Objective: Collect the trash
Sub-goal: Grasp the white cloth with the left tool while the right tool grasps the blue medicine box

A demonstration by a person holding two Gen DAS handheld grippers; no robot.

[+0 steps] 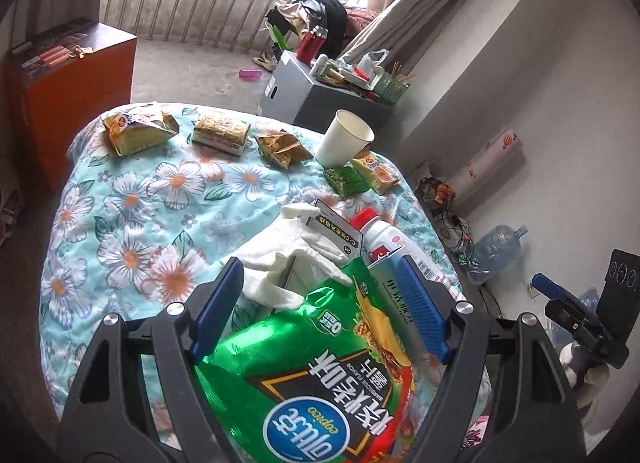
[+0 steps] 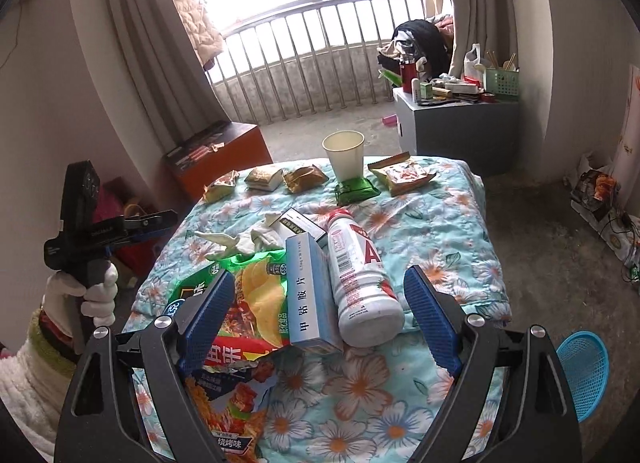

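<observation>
While both hand-held grippers hover over the litter with jaws wide apart and nothing clamped, the left gripper (image 1: 320, 303) frames a green crisp bag (image 1: 304, 375) and the right gripper (image 2: 320, 319) frames a white drink bottle (image 2: 360, 283) lying on its side.

The bag looks light, crinkly and slippery; I'd pinch a flat edge. The bottle seems rigid and apt to roll, best squeezed across its middle. Touching it lies a pale blue carton (image 2: 310, 295), stiff and light, beside crumpled white tissue (image 2: 240, 241).

Farther back stand a paper cup (image 2: 345, 155) and several small snack wrappers (image 2: 262, 178).

Everything rests on a soft floral quilt (image 2: 440, 223), so things may sink when pressed. A blue mesh basket (image 2: 584, 371) sits on the concrete floor nearby, probably for the trash.
</observation>
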